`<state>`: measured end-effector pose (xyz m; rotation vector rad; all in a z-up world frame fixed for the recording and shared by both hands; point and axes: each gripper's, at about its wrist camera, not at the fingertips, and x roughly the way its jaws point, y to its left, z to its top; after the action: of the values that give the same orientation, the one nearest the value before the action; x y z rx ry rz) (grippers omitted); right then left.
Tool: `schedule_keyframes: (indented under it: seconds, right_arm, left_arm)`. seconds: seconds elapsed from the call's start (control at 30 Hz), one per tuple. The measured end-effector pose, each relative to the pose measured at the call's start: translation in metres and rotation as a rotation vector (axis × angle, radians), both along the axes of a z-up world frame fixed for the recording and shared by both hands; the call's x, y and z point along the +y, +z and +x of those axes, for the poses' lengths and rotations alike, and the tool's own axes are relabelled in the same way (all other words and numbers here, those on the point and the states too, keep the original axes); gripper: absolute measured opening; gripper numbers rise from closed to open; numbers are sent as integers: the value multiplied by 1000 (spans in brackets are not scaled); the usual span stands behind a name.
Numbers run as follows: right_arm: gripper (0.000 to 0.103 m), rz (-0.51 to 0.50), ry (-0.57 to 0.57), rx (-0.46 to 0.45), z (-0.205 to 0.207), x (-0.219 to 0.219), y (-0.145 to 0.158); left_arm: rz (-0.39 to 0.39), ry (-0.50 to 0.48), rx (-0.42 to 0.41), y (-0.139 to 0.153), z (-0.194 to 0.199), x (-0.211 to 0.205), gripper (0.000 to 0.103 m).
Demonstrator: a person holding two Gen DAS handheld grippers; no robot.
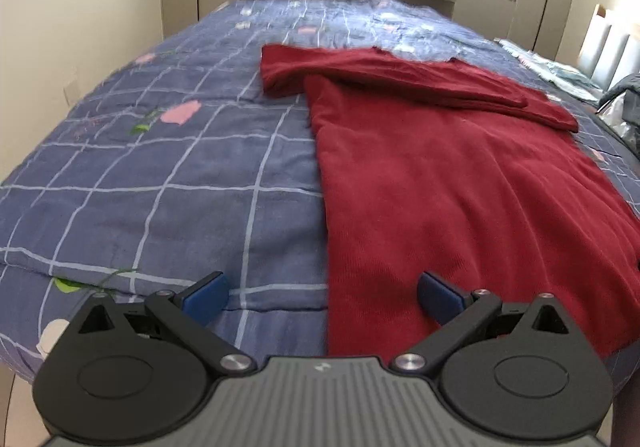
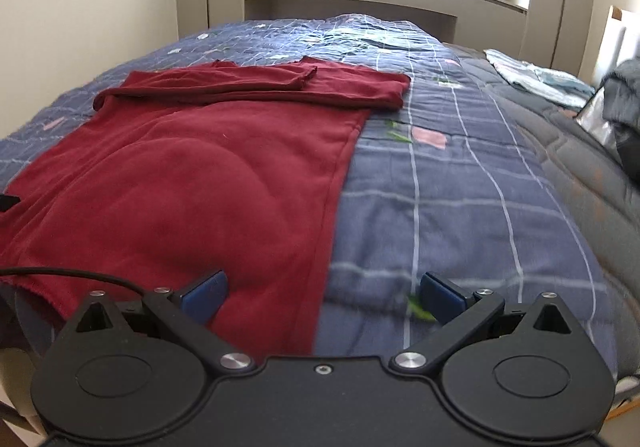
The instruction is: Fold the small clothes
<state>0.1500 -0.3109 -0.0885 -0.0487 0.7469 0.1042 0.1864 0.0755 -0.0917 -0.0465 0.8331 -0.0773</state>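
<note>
A dark red long-sleeved top [image 1: 460, 175] lies flat on the bed, its sleeves folded across the far end [image 1: 400, 75]. It also shows in the right wrist view [image 2: 192, 183]. My left gripper [image 1: 322, 297] is open and empty, hovering over the top's near left edge, with one blue fingertip [image 1: 438, 297] over the red cloth. My right gripper [image 2: 322, 297] is open and empty, straddling the top's near right edge, its left fingertip [image 2: 204, 297] over the cloth.
The bed has a blue checked quilt [image 1: 180, 175]. Light folded clothes [image 2: 536, 79] and a dark garment [image 2: 624, 115] lie at the right side. A black cable [image 2: 68, 273] crosses the near left. A wall runs along the left, a window behind.
</note>
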Motion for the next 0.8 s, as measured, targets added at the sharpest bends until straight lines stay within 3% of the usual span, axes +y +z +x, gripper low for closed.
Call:
schedule_keyframes:
  seconds: [0.2,0.33,0.57,0.8]
  right_arm:
    - [102,-9,2,-6,-11,-6,2]
    - [102,-67,16,-68,-25,-1,13]
    - [102,-106,227,-150,-55,26,29]
    - [102,-160,408,-158,-74,60,22]
  left_arm:
    - [3,3,23,5,-11,6,102]
    - [28,0,-9,18,-23,8,103]
    - [65,-129,-137,37,-53,-12,103]
    - [57,-276,-164,35,-67,-44,103]
